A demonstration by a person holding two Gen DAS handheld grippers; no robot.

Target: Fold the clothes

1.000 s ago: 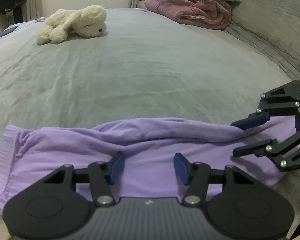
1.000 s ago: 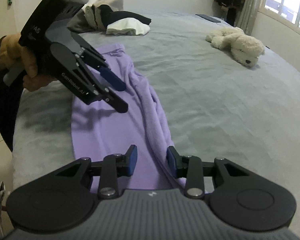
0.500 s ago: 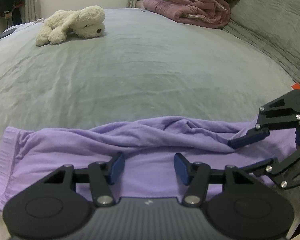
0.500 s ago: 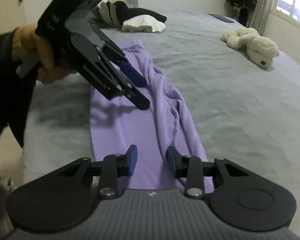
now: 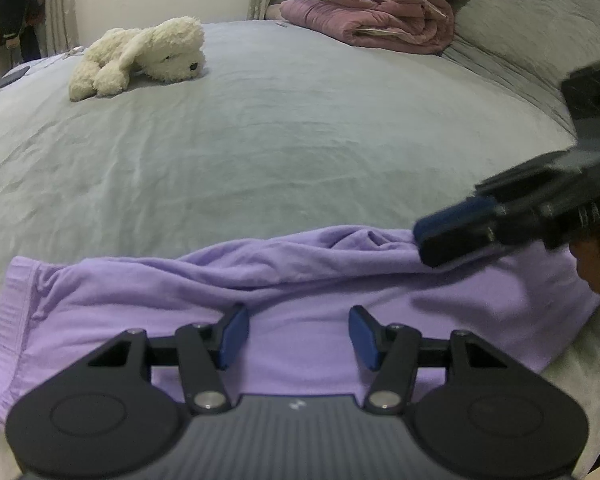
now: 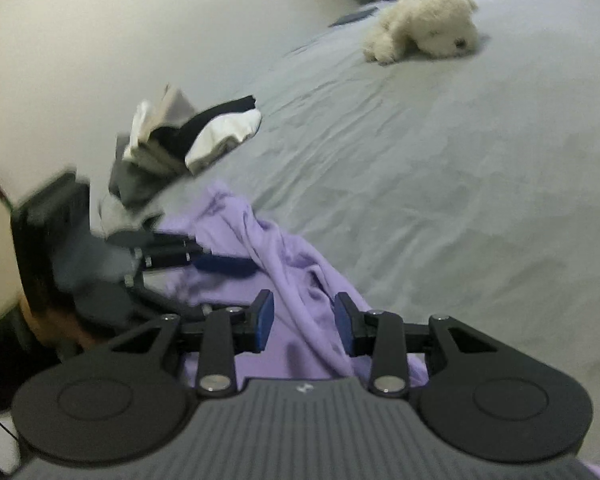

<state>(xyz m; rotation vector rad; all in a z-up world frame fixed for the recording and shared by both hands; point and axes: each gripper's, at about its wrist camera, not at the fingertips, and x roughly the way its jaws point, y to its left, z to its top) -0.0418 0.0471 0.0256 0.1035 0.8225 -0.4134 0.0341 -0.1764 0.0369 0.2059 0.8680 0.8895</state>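
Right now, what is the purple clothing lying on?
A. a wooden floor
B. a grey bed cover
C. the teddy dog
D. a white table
B: the purple clothing is spread flat on the grey bed cover, far from the white plush dog near the window.

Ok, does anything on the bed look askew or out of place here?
The purple garment lies rumpled, its far edge bunched into a long ridge rather than flat. Behind it, the clothes pile looks loosely heaped. The stuffed toy just lies on the bed.

Each black gripper has blue pads, silver screws and a ribbed grey body.
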